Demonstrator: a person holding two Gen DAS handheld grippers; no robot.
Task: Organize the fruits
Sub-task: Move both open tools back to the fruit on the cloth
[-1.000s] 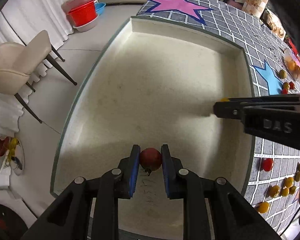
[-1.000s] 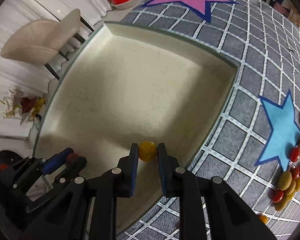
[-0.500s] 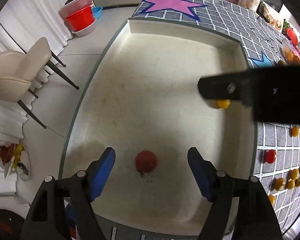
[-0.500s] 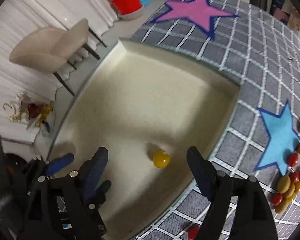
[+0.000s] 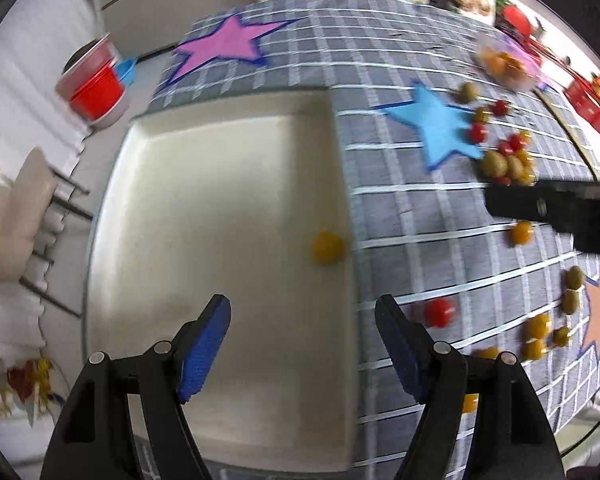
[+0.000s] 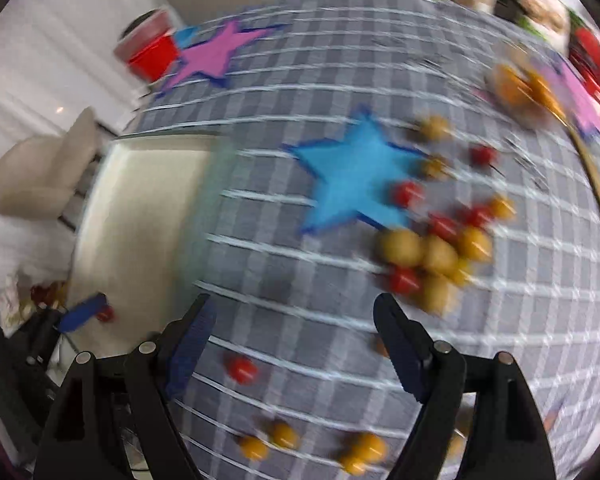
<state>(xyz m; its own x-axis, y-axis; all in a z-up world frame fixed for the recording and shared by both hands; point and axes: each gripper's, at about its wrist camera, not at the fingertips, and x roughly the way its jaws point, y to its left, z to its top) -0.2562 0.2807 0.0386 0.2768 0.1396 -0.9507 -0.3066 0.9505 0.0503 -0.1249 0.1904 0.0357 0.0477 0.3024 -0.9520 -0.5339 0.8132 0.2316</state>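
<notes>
My left gripper (image 5: 302, 344) is open and empty above the near right part of the cream tray (image 5: 204, 184). A yellow tomato (image 5: 329, 247) lies in the tray by its right wall. My right gripper (image 6: 292, 344) is open and empty above the grey checked cloth (image 6: 300, 264); in the left wrist view it shows as a dark bar (image 5: 556, 208). A red tomato (image 6: 105, 314) lies in the tray (image 6: 140, 216) beside my left gripper's blue pad (image 6: 82, 312). Red and yellow fruits cluster (image 6: 432, 252) right of the blue star (image 6: 352, 184). The right wrist view is blurred.
Loose fruits lie on the cloth: a red one (image 5: 440, 312), an orange one (image 5: 521, 233), several yellow ones (image 6: 284, 436) near me. A pink star (image 5: 224, 46), red tubs (image 5: 96, 88) and a beige chair (image 5: 12, 216) are at the left. A bowl of fruit (image 5: 504, 64) stands far right.
Both grippers have let go of their tomatoes, opened, and swung right from the tray toward the cloth. The red and yellow tomatoes stay in the tray.
</notes>
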